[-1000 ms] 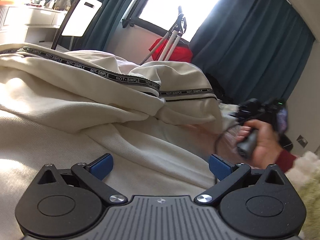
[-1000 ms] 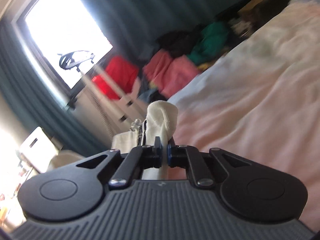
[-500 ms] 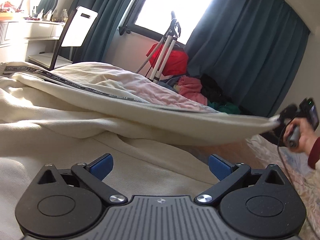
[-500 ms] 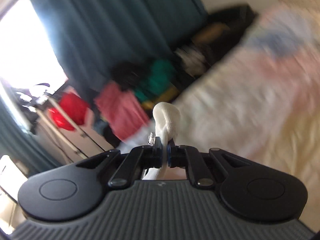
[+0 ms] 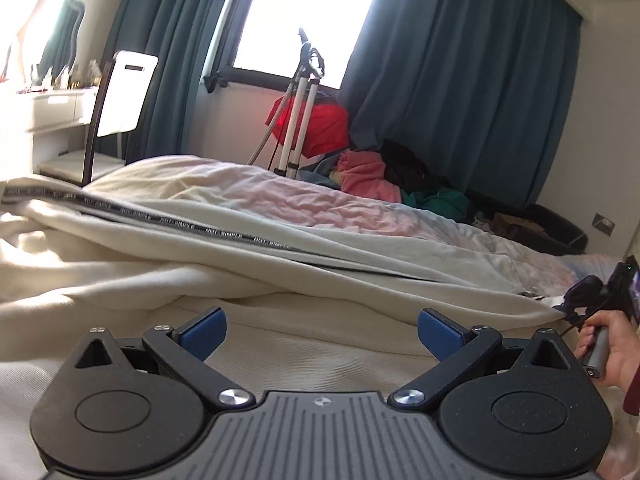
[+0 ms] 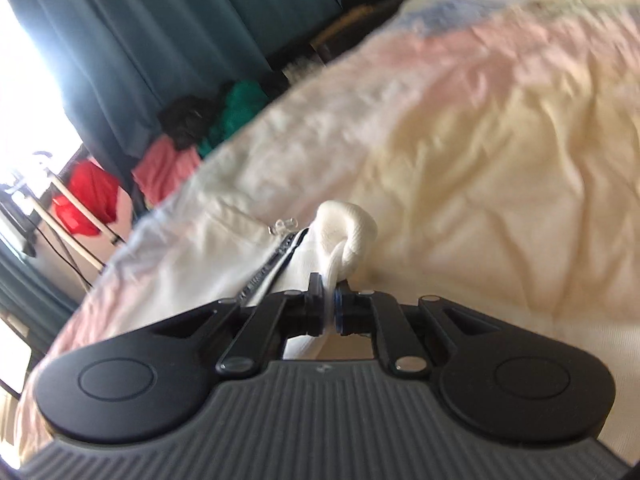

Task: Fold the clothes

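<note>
One cream garment (image 5: 168,280) lies spread on the bed (image 5: 360,208), with two tools in view. The left tool (image 5: 320,330) hovers just above the cloth, its blue pads wide apart and empty. The right tool (image 6: 329,308) is clamped on a bunched corner of the garment, which trails away to its left.
</note>
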`<move>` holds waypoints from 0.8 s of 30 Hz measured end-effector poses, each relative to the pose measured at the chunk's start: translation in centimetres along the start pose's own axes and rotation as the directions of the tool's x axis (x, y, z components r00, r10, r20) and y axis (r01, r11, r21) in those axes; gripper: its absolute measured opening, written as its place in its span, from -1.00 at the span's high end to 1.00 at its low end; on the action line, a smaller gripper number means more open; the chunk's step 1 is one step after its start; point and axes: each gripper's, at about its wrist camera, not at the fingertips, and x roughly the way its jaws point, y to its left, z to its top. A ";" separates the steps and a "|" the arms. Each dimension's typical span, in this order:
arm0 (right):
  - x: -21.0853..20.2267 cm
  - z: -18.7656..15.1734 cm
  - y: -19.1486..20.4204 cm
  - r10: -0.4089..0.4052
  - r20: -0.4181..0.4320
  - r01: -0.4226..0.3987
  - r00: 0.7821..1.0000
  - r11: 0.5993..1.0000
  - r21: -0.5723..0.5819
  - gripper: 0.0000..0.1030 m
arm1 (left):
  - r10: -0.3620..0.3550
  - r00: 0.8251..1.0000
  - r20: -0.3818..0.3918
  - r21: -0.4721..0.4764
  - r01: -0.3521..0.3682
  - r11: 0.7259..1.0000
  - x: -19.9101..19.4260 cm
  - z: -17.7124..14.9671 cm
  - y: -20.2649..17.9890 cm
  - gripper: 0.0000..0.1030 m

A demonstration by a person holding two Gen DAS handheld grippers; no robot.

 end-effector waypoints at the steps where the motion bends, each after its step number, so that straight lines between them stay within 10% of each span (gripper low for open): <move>1: 0.0 -0.3 0.0 -0.006 -0.012 0.006 1.000 1.000 -0.008 0.79 | 0.006 1.000 -0.001 0.017 -0.006 1.000 -0.2 0.1 -0.3 -0.99; 7: -3.7 -1.0 2.8 -0.062 -0.009 0.059 0.998 0.978 -0.200 0.62 | 0.036 0.999 0.012 0.064 -0.036 0.997 -1.4 0.9 -1.1 -0.99; 13: -11.6 -2.4 5.4 0.068 0.020 -0.058 0.998 0.947 -0.315 -0.38 | 0.045 0.999 0.032 0.090 -0.047 0.995 -3.6 1.1 -1.5 -0.99; 24: -27.1 -10.9 10.6 0.368 -0.115 -0.367 0.923 0.746 -0.556 -0.35 | 0.058 0.996 0.065 0.169 -0.068 0.983 -10.4 1.6 -3.4 -0.99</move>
